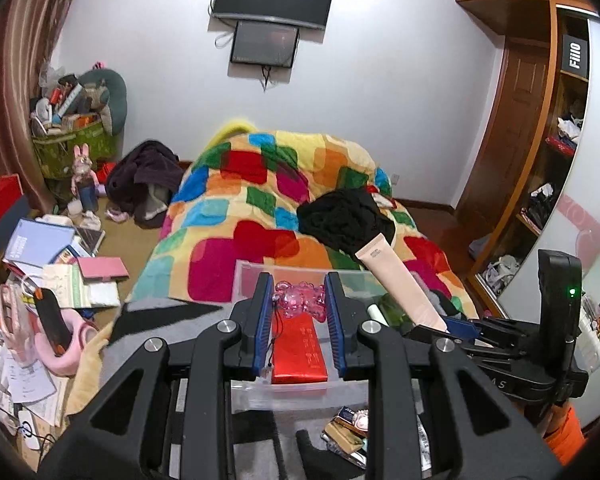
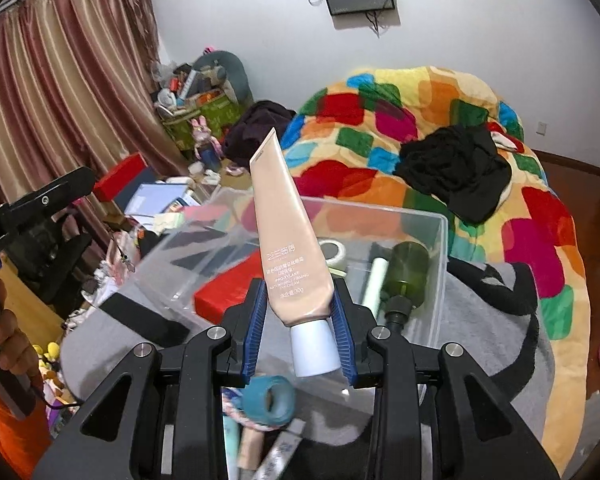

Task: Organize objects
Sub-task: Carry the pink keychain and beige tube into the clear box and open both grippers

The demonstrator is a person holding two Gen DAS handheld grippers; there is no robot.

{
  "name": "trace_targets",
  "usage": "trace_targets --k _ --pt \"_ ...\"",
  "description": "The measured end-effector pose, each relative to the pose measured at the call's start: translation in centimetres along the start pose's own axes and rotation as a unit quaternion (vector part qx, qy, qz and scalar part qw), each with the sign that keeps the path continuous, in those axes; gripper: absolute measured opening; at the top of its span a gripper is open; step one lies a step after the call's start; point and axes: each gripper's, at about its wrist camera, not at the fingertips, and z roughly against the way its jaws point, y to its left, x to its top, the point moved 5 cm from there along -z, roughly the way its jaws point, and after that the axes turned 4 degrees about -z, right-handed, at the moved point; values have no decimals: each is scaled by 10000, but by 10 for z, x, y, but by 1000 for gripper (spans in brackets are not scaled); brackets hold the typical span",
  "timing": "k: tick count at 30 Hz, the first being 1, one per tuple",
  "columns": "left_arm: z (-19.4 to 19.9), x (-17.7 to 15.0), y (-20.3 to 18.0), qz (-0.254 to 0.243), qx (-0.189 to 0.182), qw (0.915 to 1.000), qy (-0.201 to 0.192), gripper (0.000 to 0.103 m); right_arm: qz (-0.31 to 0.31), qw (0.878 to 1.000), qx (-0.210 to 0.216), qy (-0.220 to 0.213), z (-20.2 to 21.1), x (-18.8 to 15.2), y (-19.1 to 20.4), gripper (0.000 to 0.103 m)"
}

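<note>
My right gripper point(image 2: 300, 316) is shut on a beige cream tube point(image 2: 290, 240) with a white cap, held upright and tilted above a clear plastic bin point(image 2: 440, 232). The tube also shows in the left wrist view point(image 1: 400, 280). My left gripper point(image 1: 298, 304) is shut on a pink translucent bear charm point(image 1: 300, 300), held over the bin point(image 1: 252, 270) above a red box point(image 1: 298, 350). The bin holds the red box point(image 2: 228, 288), a green bottle point(image 2: 406, 268), a white tube point(image 2: 374, 284) and a tape roll point(image 2: 334, 250).
The bin sits on a grey cloth point(image 2: 480, 320) next to a bed with a colourful blanket point(image 1: 260, 216). Small items point(image 1: 348, 432) lie in front of the bin, among them a teal tape roll point(image 2: 270, 400). Books and clutter point(image 1: 60, 264) cover the floor at left. A wardrobe point(image 1: 540, 160) stands at right.
</note>
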Motion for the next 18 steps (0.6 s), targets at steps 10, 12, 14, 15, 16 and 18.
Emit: trace_targets --k 10,12,14,15,16,18 --pt "-58 -20 -7 -160 2 9976 672 25 -57 9991 -249 339 -27 -8 -23 29" --pt "-65 -25 -8 -166 -2 9969 774 25 21 9989 -327 322 -27 -9 -22 29" --pt "-71 -30 -9 -176 2 9960 880 25 114 9987 -367 325 -28 -10 -20 29" --pt "-75 -33 -10 -183 8 9953 951 25 181 9984 -420 319 -29 -11 -18 29" --pt "-78 -35 -9 -183 12 9948 1005 25 258 9979 -504 308 -30 -11 -17 29" --pt "-84 -40 -10 -174 -10 9936 1115 25 310 9976 -564 263 -30 -10 -16 29"
